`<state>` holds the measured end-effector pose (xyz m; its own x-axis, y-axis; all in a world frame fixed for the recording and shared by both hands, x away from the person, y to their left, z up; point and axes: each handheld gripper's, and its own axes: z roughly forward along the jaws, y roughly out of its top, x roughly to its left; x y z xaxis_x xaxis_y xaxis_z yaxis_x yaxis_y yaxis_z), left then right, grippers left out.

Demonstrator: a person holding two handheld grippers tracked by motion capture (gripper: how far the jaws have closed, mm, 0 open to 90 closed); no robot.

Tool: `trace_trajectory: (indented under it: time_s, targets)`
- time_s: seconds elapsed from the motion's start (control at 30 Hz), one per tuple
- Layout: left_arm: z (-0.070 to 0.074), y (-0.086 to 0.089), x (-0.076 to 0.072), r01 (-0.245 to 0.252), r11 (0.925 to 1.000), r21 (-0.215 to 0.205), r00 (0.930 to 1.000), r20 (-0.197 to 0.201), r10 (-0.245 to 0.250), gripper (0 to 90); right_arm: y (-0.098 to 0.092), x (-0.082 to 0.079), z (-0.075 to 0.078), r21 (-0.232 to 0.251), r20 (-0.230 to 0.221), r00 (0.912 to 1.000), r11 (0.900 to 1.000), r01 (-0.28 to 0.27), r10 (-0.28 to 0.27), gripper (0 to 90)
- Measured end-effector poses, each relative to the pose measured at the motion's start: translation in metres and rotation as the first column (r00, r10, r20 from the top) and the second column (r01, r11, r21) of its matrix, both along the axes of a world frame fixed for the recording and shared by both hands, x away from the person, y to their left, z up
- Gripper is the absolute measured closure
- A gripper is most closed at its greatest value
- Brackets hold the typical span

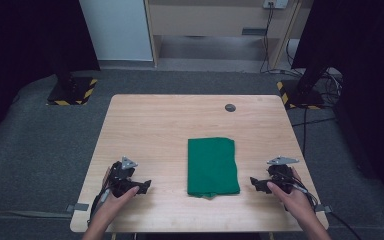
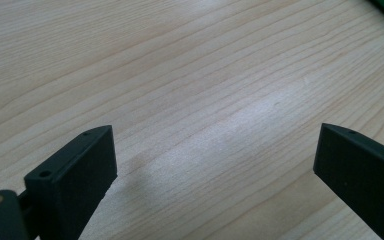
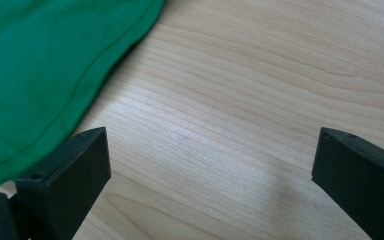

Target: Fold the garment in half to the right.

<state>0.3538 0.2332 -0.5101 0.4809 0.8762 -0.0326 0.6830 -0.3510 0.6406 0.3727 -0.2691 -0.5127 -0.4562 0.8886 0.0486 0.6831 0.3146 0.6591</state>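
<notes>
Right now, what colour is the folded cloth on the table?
Plain green, no pattern. The folded cloth shows best in the high view, between the two grippers.

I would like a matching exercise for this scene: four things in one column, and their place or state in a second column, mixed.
Things:
1. green cloth
2. left hand-held gripper
3. right hand-held gripper
4. round dark disc

Places or states:
A. far part of the table
B. open, beside the cloth's right edge
C. folded flat, centre right
D. open, over bare wood

Pairs: 1-C, 2-D, 3-B, 4-A
</notes>
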Motion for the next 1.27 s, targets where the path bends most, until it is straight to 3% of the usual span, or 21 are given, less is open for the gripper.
trace_trajectory:
  time_s: [0.33, 0.53, 0.83, 1.07, 1.27]
  targets:
    - [-0.01, -0.001, 0.004, -0.025, 0.9996, -0.012, 0.9995, 0.019, 0.025, 3.0, 0.004, 0.004, -0.013, -0.003, 0.009, 0.9996, 1.0, 0.028, -0.028, 2.4]
    - [-0.015, -0.003, 0.004, -0.02, 0.9998, 0.001, 0.9994, 0.027, 0.02, 2.9, 0.008, 0.003, -0.02, 0.0, 0.02, 0.9993, 1.0, 0.031, -0.031, 1.7]
    - [-0.02, -0.004, 0.003, -0.018, 0.9998, 0.006, 0.9994, 0.031, 0.018, 1.5, 0.009, -0.004, -0.026, -0.009, 0.078, 0.9961, 0.999, 0.041, -0.041, 0.4]
    - [-0.026, -0.002, -0.004, -0.015, 0.9999, -0.007, 0.9961, 0.087, 0.015, 0.0, 0.005, -0.01, -0.026, -0.007, 0.078, 0.9966, 1.0, 0.025, -0.025, 0.4]
    - [-0.026, -0.002, -0.004, -0.019, 0.9998, -0.007, 0.996, 0.088, 0.019, 0.0, 0.005, -0.011, -0.026, -0.01, 0.079, 0.9967, 1.0, 0.023, -0.022, 0.4]
